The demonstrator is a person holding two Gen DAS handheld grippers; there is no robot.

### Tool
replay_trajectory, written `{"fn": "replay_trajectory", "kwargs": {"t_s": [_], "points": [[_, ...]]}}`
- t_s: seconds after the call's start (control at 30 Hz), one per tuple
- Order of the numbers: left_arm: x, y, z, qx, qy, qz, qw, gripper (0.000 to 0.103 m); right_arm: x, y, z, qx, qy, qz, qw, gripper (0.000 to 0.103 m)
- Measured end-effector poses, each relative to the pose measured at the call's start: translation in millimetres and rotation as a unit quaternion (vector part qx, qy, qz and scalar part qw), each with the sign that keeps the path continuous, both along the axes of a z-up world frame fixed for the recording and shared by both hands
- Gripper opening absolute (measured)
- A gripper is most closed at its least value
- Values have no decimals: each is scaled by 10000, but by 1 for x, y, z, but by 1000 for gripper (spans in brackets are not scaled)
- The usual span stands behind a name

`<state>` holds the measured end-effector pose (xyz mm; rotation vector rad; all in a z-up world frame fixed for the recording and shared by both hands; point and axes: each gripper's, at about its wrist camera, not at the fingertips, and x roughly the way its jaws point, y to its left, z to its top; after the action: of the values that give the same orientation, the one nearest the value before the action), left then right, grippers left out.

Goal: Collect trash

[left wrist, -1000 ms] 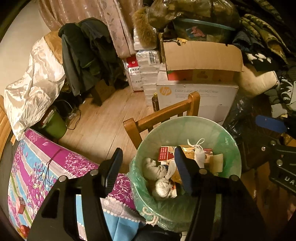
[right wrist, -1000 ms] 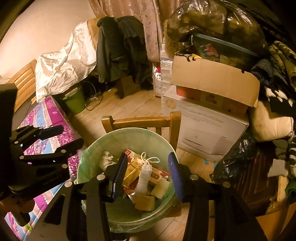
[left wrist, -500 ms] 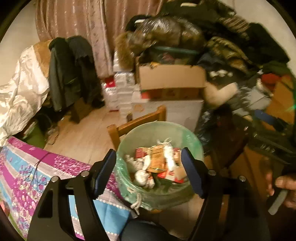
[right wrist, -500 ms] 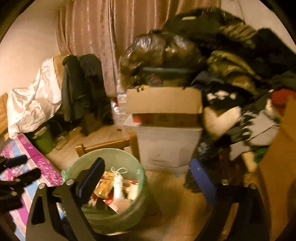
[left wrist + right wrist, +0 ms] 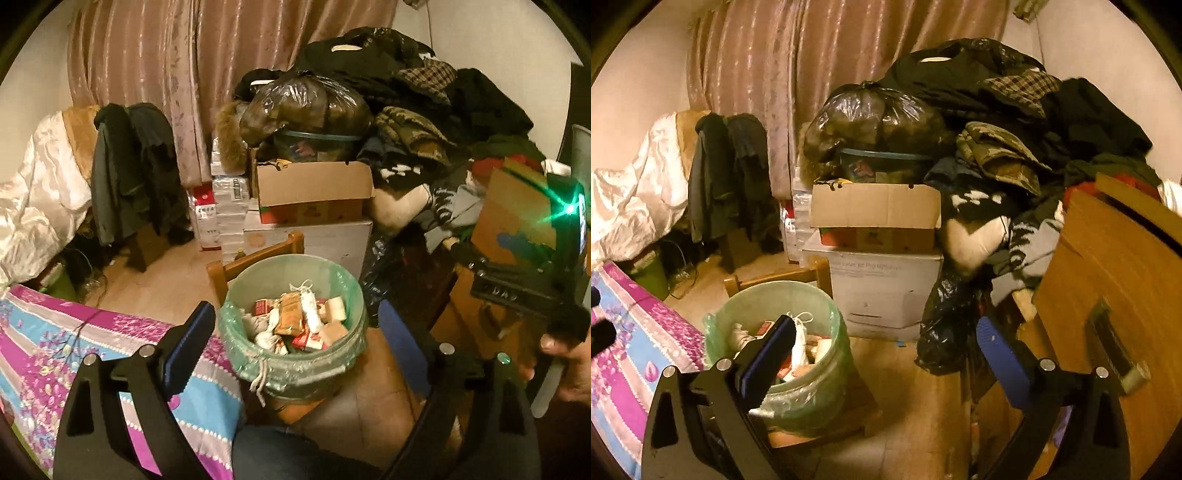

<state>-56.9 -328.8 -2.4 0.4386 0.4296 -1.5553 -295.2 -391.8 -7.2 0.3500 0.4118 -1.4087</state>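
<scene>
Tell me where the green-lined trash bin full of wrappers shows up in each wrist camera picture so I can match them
Left wrist view: the trash bin sits just below centre, framed between the two claw fingers, its contents in plain sight.
Right wrist view: the trash bin sits lower left, partly hidden behind the left-hand finger of that claw.
Shared landmark: the open cardboard box stacked on the white carton behind the bin.

One bin [image 5: 295,365], one chair [image 5: 255,258], two cardboard boxes [image 5: 314,184].
</scene>
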Motion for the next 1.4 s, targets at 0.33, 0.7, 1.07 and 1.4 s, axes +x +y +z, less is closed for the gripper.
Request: {"fn": "replay_trajectory", "kwargs": {"t_s": [0.33, 0.7, 1.07, 1.4], "points": [[-14, 26, -1, -84, -409, 10, 9991, 91, -8, 6, -15, 288, -296, 114, 9991, 98], [-9, 17, -9, 76, -457, 363, 9983, 93, 19, 18, -37, 295, 98, 314, 9990, 98], [-8, 7, -15, 253, -614, 497, 9966, 93, 11, 10, -29, 69, 157, -48, 9998, 98], [-8, 2, -18, 334, -676, 497, 9959, 93, 13, 5, -25, 44, 65, 120, 9999, 98]]}}
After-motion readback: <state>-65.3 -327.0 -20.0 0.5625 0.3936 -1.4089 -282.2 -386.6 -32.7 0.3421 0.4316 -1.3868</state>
